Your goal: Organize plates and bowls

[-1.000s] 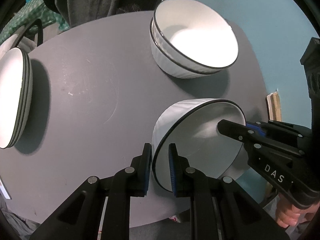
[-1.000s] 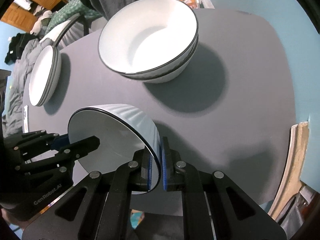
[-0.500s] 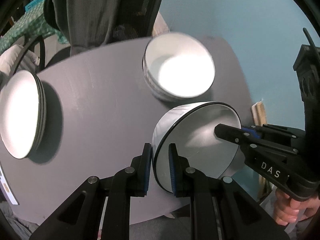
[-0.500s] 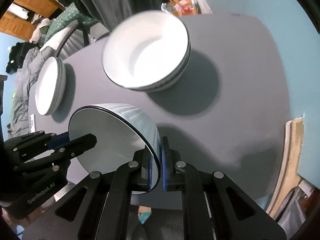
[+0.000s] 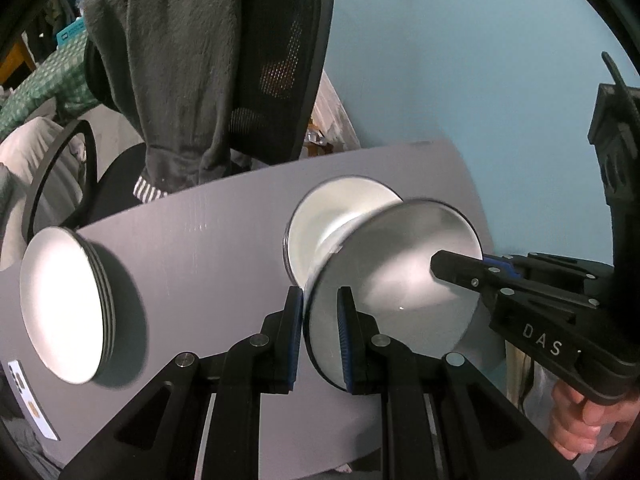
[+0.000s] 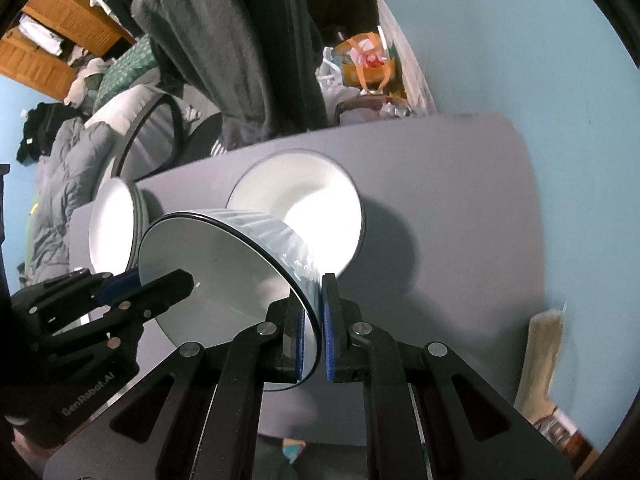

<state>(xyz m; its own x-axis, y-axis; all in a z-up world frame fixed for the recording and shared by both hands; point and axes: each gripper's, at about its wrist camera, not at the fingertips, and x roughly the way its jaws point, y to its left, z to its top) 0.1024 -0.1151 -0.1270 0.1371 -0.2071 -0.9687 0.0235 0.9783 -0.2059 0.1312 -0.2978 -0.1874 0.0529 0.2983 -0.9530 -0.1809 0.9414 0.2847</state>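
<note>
A white ribbed bowl (image 5: 392,280) with a dark rim hangs in the air above the grey table (image 5: 208,236). My left gripper (image 5: 319,336) is shut on its near-left rim. My right gripper (image 6: 313,332) is shut on the opposite rim, and its finger reaches in from the right in the left wrist view. The bowl (image 6: 224,272) partly covers a stack of white bowls (image 6: 304,196) standing on the table behind it. That stack of bowls (image 5: 336,208) shows as a white disc in the left wrist view. A stack of white plates (image 5: 64,304) sits at the table's left.
A black office chair (image 5: 276,60) draped with a dark grey fleece stands behind the table. A phone (image 5: 28,400) lies at the table's near-left corner. A blue wall runs along the right. A person's hand (image 5: 580,424) holds the right gripper. Clothes and bags lie beyond the table.
Both grippers have risen with the bowl held between them, and carried it toward the stacked bowls, which it now overlaps. The table and plate stack look farther off.
</note>
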